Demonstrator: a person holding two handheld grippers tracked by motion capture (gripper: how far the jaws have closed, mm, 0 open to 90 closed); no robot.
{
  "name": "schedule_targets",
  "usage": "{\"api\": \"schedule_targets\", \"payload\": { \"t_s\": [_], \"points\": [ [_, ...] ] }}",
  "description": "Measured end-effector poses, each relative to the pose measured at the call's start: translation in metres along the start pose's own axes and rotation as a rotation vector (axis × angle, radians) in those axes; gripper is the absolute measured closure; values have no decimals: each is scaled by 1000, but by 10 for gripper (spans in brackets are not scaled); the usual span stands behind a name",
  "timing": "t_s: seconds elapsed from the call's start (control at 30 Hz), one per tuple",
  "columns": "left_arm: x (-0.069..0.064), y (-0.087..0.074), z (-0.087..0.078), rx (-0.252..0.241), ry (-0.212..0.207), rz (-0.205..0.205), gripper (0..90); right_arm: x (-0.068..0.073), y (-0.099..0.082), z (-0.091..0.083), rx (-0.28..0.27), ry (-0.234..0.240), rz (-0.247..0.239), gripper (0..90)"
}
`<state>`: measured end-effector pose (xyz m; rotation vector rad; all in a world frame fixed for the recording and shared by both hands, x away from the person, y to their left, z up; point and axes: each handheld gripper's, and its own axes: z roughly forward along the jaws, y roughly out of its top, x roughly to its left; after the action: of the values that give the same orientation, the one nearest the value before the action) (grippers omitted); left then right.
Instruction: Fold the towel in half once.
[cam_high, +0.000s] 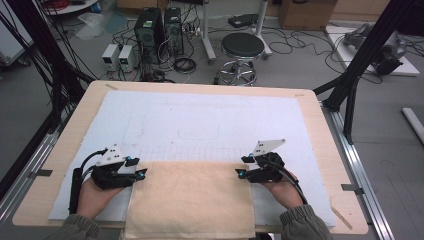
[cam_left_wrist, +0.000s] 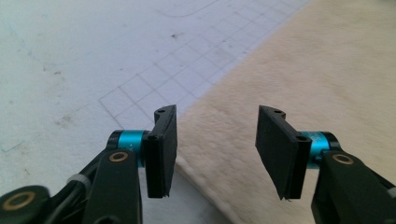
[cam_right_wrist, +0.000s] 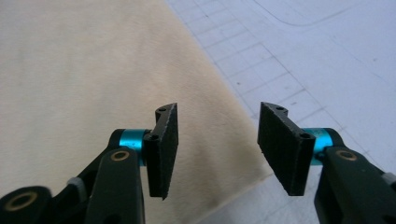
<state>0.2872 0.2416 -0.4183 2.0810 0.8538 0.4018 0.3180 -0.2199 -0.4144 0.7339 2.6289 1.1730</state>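
Beige towel (cam_high: 190, 197) between parted fingers (cam_left_wrist: 161, 140)

The towel (cam_high: 190, 200) is seen as soft, matt, fuzzy cream cloth. The mat (cam_high: 200, 120) looks smooth, matt white, faintly scuffed and printed with a grid. The table (cam_high: 320, 130) edge appears as pale, matt wood. Matt, grainy black pads (cam_left_wrist: 163, 149) are backed by glossy blue metal.

Our left gripper (cam_high: 139, 167): held low in our left hand (cam_high: 95, 195), jaws parted with nothing between the pads, pointing inward to our right. Our right gripper (cam_high: 241, 166): held low in our right hand (cam_high: 282, 189), jaws likewise parted and empty, pointing inward to our left. Both forearms enter from the near edge, sleeves (cam_high: 300, 222) at the wrists.
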Motion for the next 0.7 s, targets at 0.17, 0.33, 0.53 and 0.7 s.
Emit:
{"api": "schedule_targets", "payload": {
  "t_s": [0.17,0.33,0.53,0.7],
  "points": [
    [10,-1,13,37,12,-38,446,-9,-4,8,3,-17,28,445],
    [10,-7,22,75,-9,-49,435,-13,-11,15,32,-14,44,435],
    [13,-11,22,66,-43,-70,492,-12,-13,20,48,25,52,501],
    [11,-11,22,67,-90,-73,678,-13,-14,20,44,70,75,654]
  ]
}}
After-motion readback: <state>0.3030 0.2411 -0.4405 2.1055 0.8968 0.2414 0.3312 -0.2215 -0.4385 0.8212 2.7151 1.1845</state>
